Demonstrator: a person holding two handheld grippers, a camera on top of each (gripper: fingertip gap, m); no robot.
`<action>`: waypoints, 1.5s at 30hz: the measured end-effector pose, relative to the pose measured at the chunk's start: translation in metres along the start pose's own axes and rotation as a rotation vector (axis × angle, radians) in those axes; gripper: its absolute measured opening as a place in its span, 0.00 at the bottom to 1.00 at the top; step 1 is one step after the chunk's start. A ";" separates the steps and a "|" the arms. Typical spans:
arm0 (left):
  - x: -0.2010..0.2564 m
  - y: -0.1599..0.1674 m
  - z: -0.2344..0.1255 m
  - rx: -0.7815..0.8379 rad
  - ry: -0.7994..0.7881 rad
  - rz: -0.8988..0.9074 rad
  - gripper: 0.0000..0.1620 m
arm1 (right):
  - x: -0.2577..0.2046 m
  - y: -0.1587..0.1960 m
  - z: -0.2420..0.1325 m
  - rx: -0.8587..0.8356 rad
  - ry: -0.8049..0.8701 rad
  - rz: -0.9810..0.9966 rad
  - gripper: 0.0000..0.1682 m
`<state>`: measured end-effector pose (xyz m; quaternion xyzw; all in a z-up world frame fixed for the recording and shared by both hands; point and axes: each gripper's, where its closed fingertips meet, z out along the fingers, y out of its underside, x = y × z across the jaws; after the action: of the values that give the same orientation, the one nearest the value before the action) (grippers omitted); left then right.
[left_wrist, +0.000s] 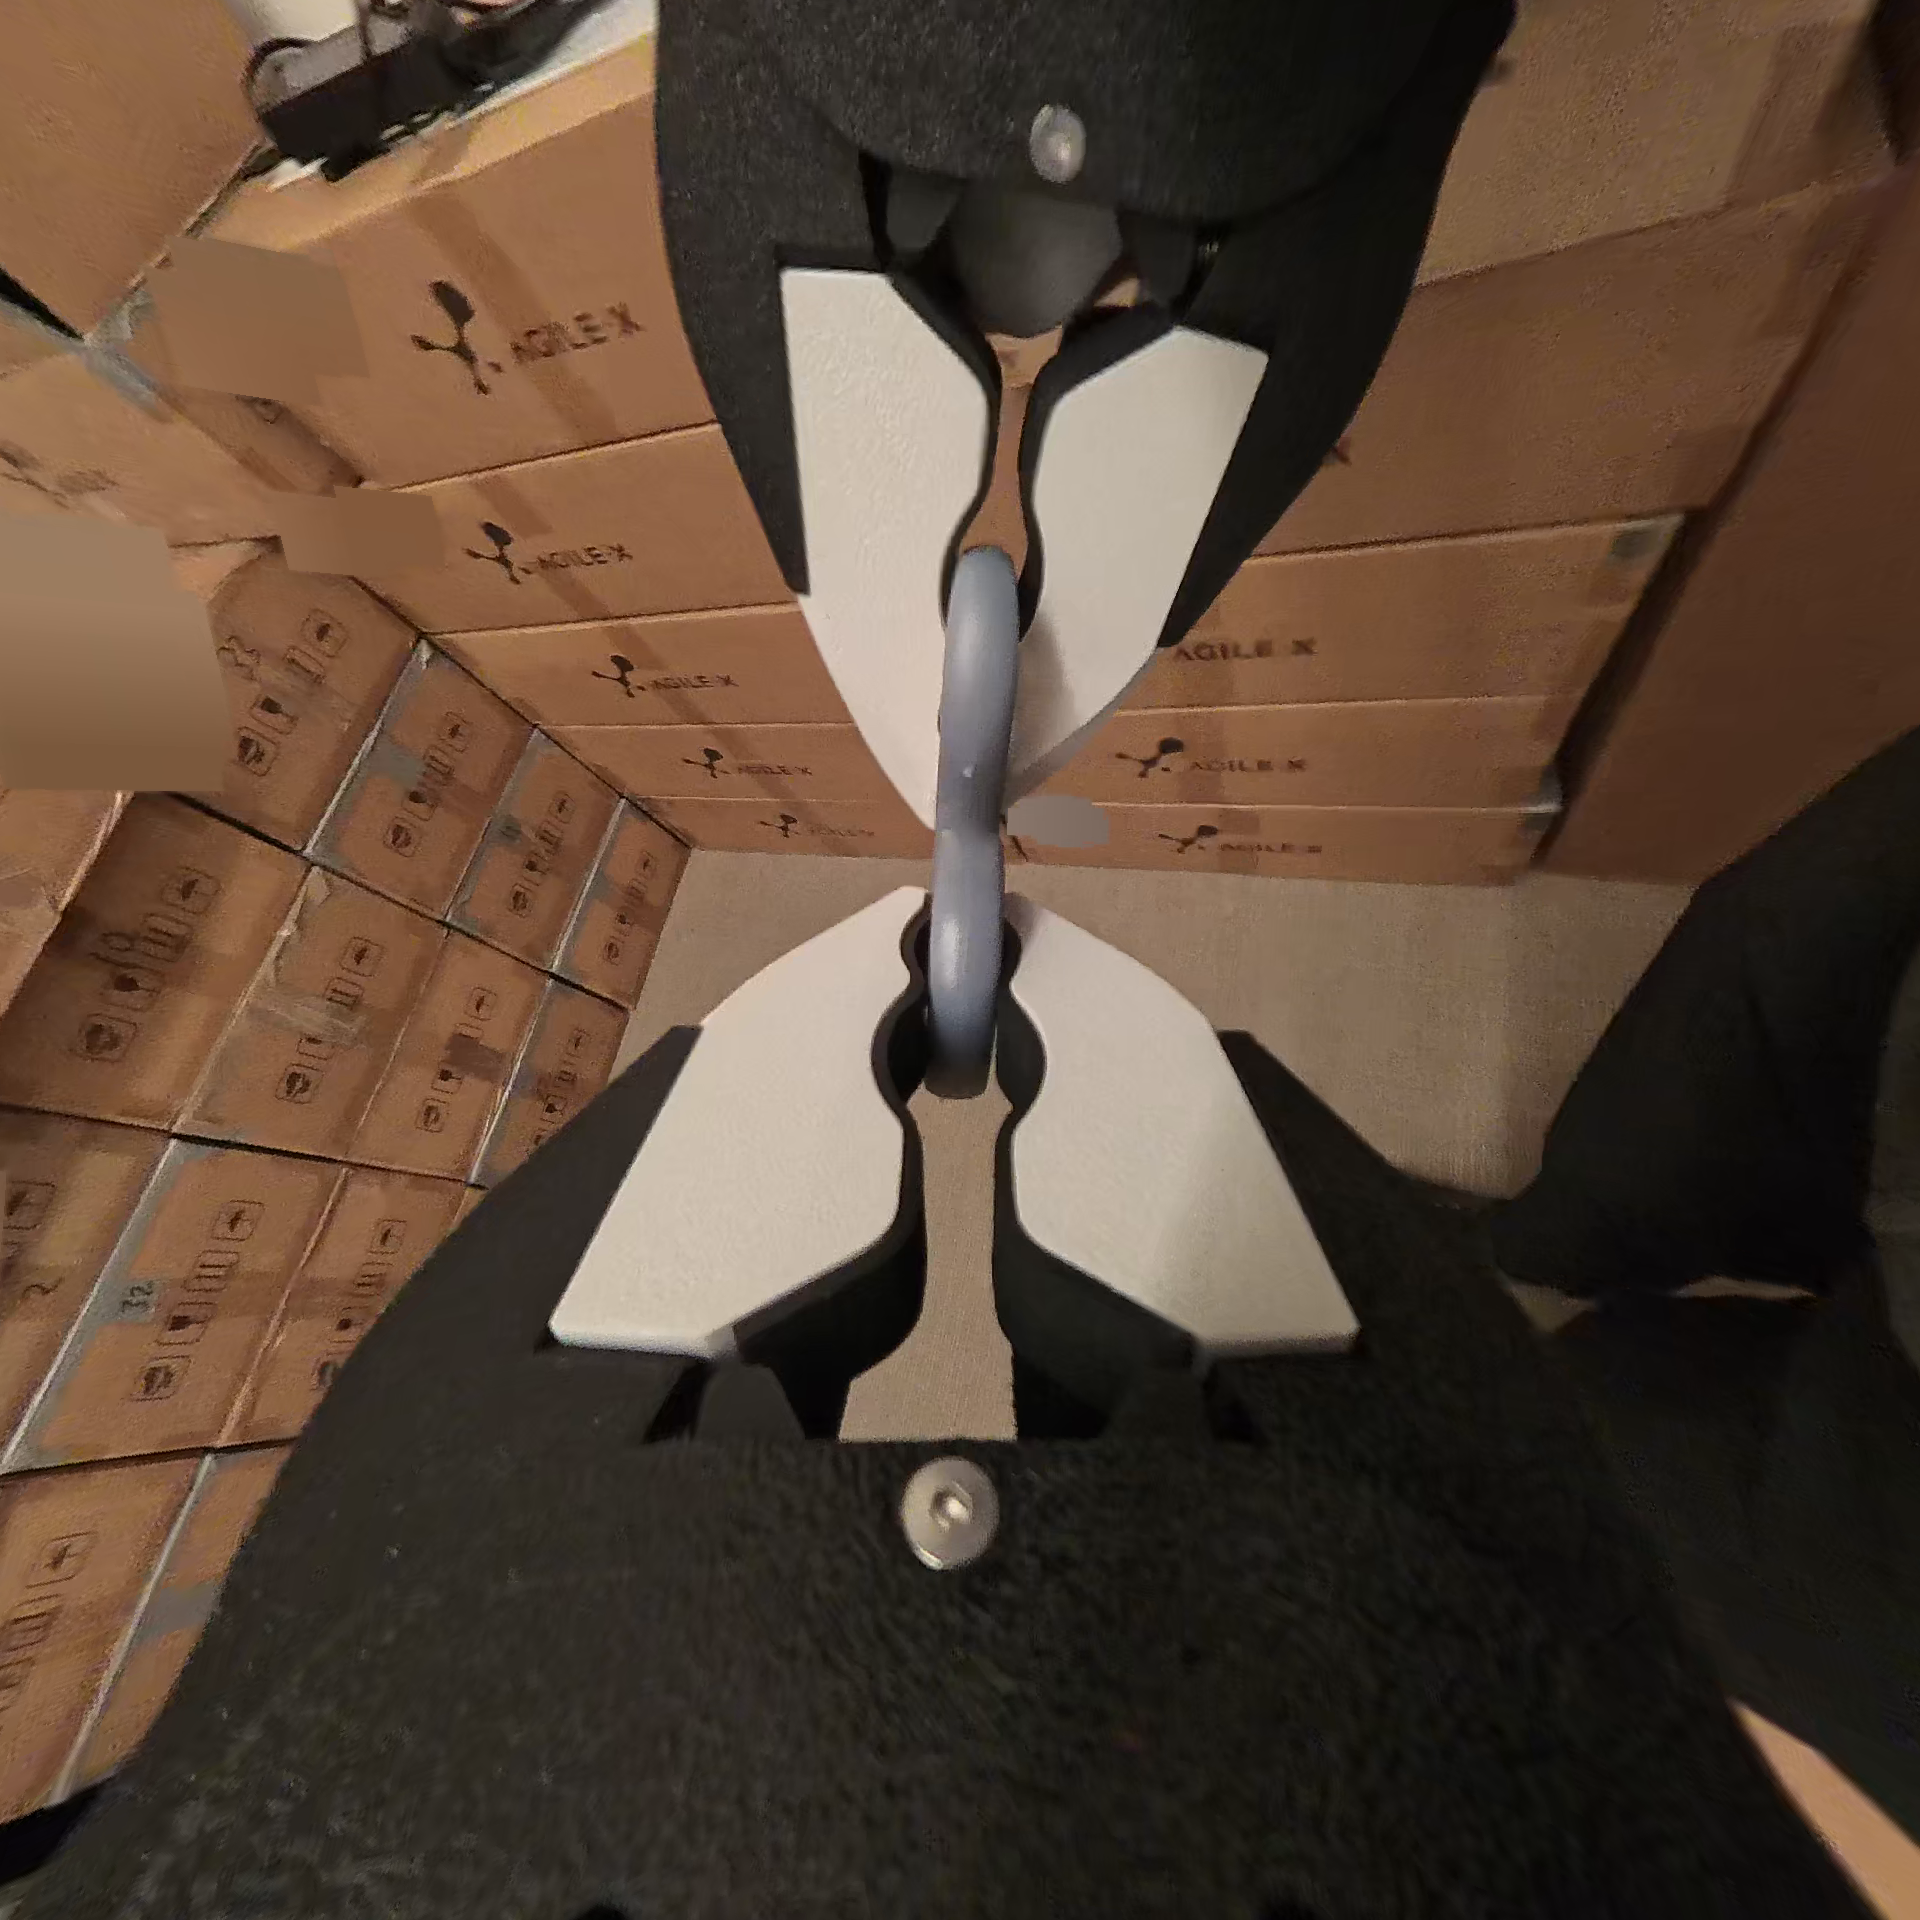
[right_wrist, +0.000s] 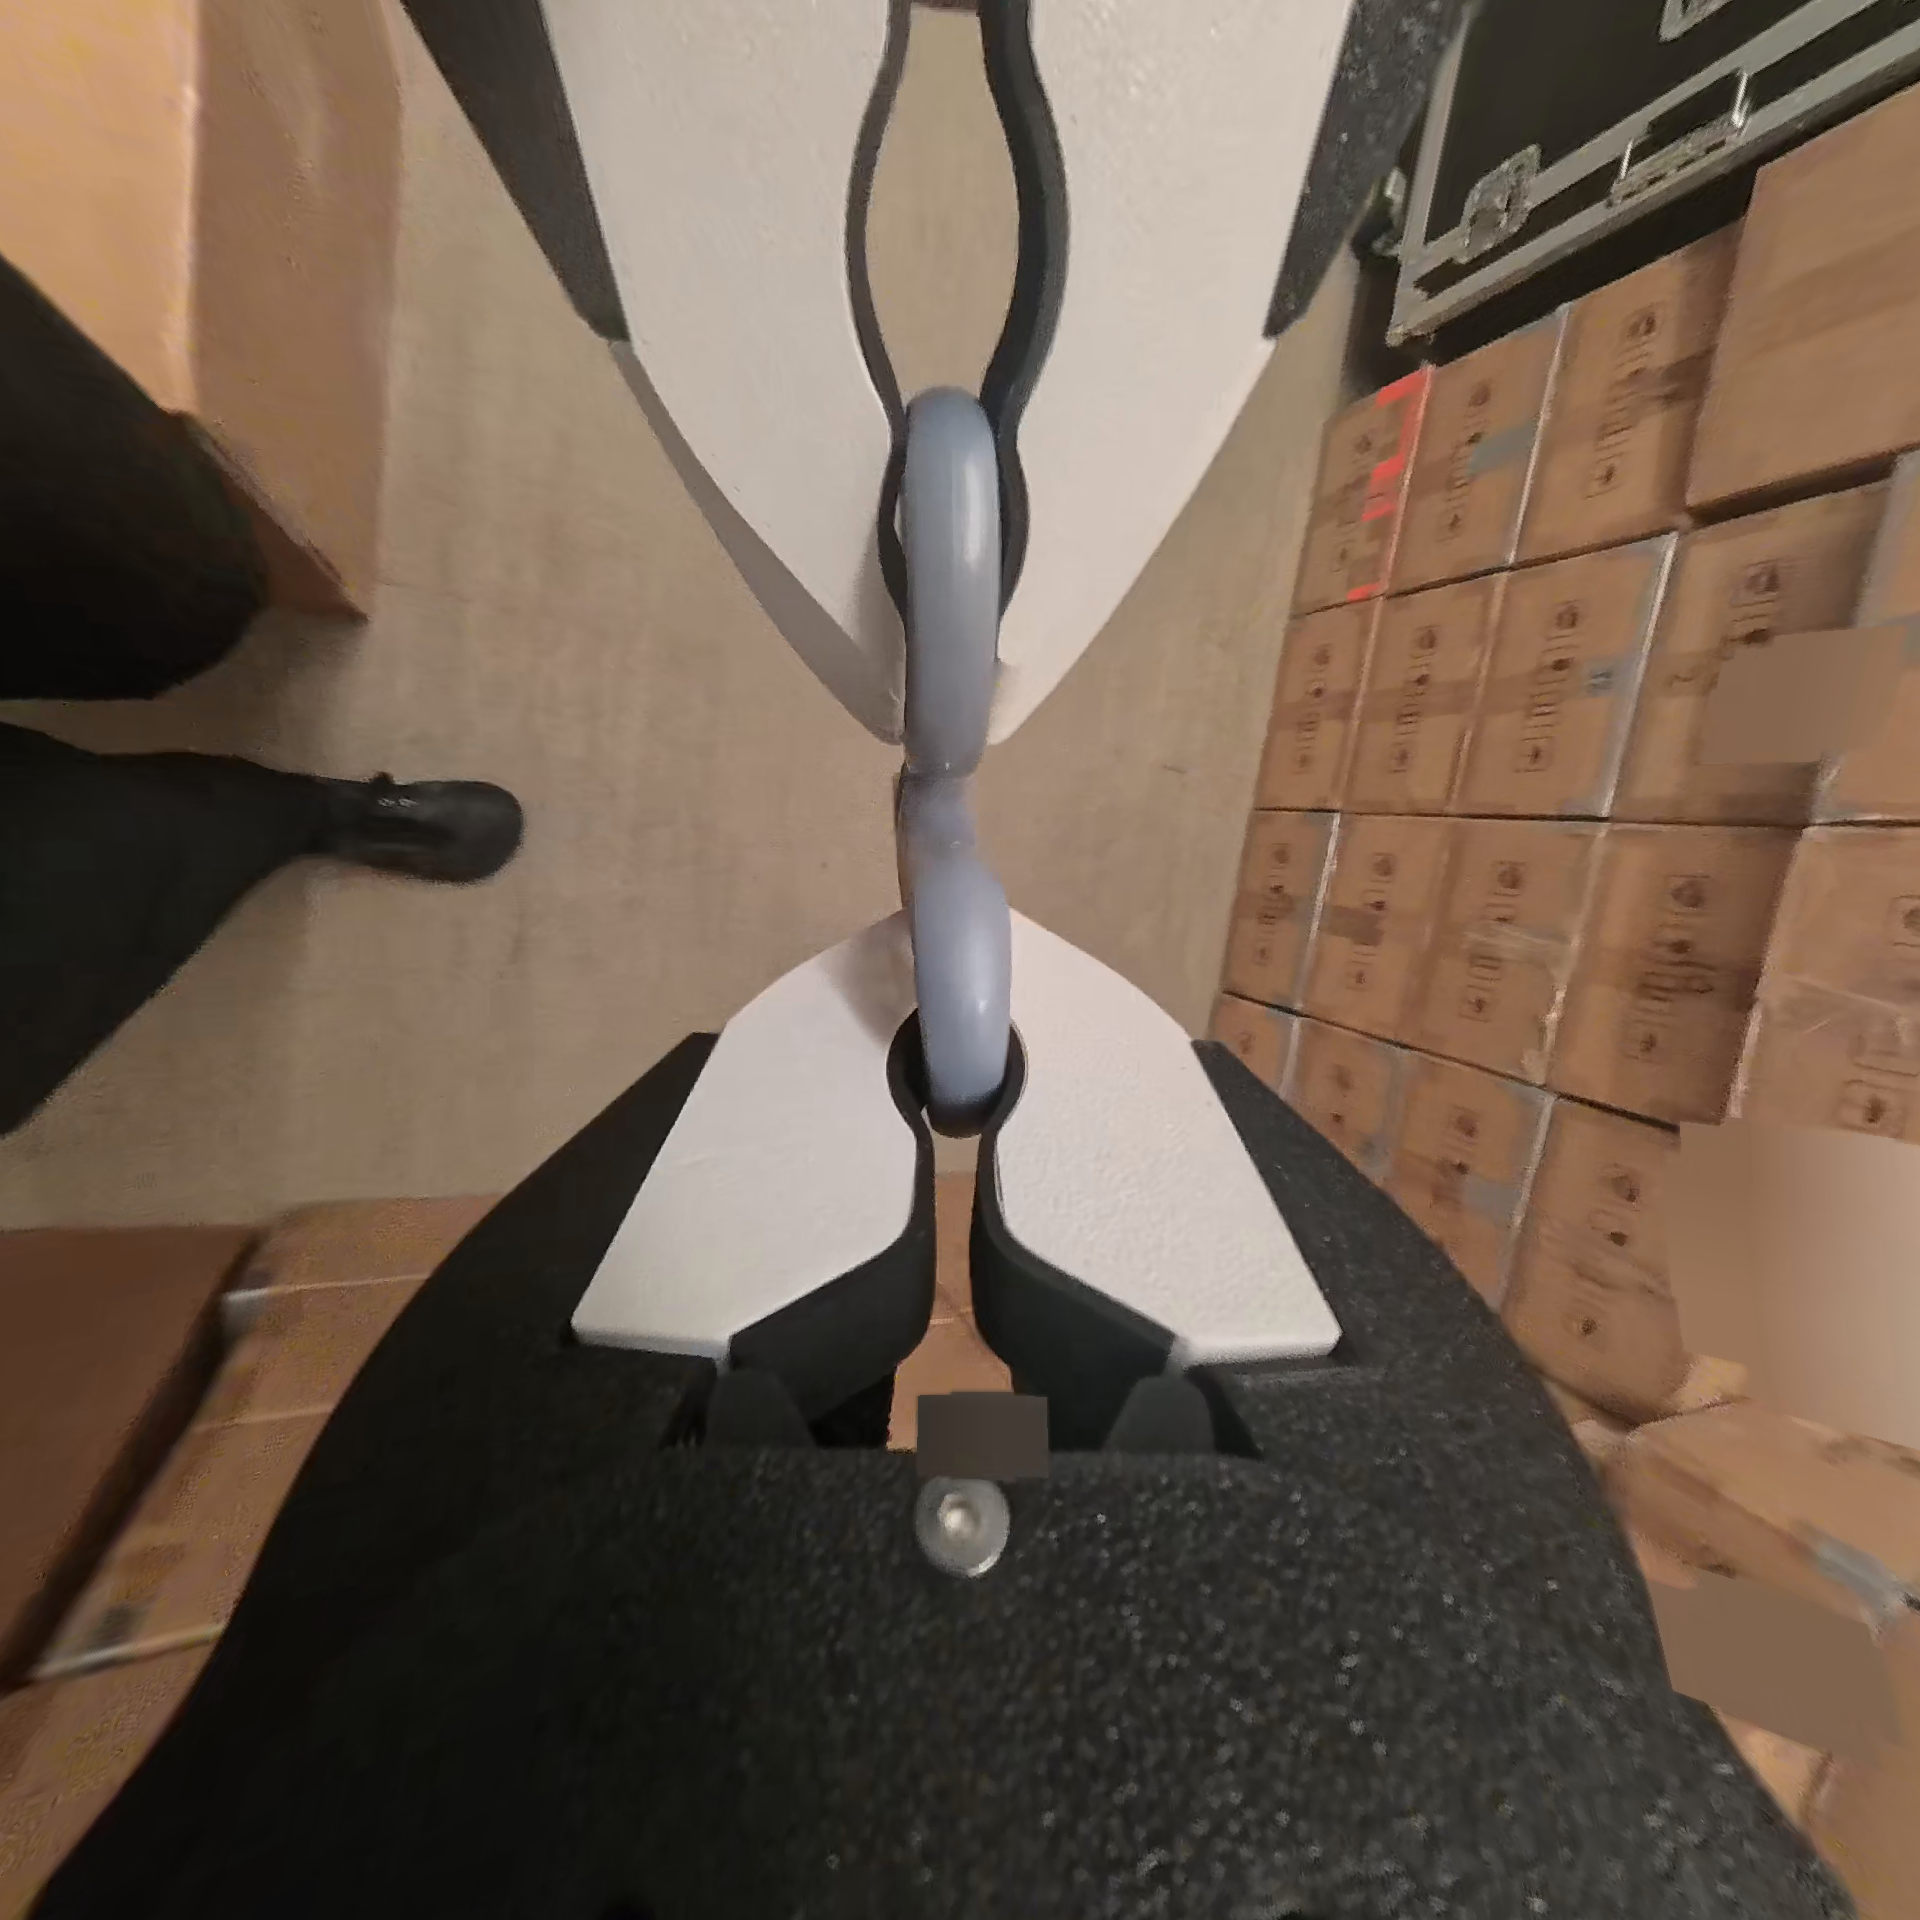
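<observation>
The left claw (left_wrist: 961, 1023) is closed narrow on 1 end of a blue-grey figure-8 ring (left_wrist: 968, 821), with the loop seated in the round notch between its white fingers (left_wrist: 1132, 1132). Facing it from the far side, the right claw (left_wrist: 997, 561) grips the opposite loop in the same way. In the right wrist view the arrangement mirrors: the right claw (right_wrist: 961, 1081) pinches the near loop of the ring (right_wrist: 951, 748) and the left claw (right_wrist: 951, 488) holds the far loop. So the ring hangs in the air between the 2 claws, stretched end to end, touching nothing else.

Below it lies a pale carpeted floor (right_wrist: 644, 644). Stacked cardboard boxes (left_wrist: 343, 997) rise along the left in the left view and along the right in the right view, with a black flight case (right_wrist: 1621, 156) on top there. A person's dark trouser leg and black shoe (right_wrist: 436, 826) stand on the floor to the left.

The ring looks smooth, rubbery and light. Its waist appears twisted and slightly translucent in the right view, which suggests it stretches and flexes rather than staying stiff. The glossy surface may slip, so I judge the notches at each loop's outer end to be the surest hold, as they cradle the round section.
</observation>
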<state>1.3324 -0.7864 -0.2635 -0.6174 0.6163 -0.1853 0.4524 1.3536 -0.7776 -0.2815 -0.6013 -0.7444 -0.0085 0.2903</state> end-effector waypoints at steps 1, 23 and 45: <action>-0.022 0.002 0.004 0.013 -0.007 -0.020 0.04 | 0.021 0.003 0.007 0.008 0.001 -0.011 0.00; -0.515 0.210 -0.081 0.084 -0.331 -0.578 0.21 | 0.476 -0.115 0.276 0.194 0.036 -0.049 0.00; -0.941 0.448 -0.225 0.200 -0.299 -1.477 0.34 | 0.890 -0.301 0.485 0.519 0.518 -0.453 0.00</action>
<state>0.7280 0.0892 -0.1892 -0.8442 -0.0444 -0.4093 0.3432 0.7817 0.1072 -0.1891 -0.3077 -0.7375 -0.0355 0.6001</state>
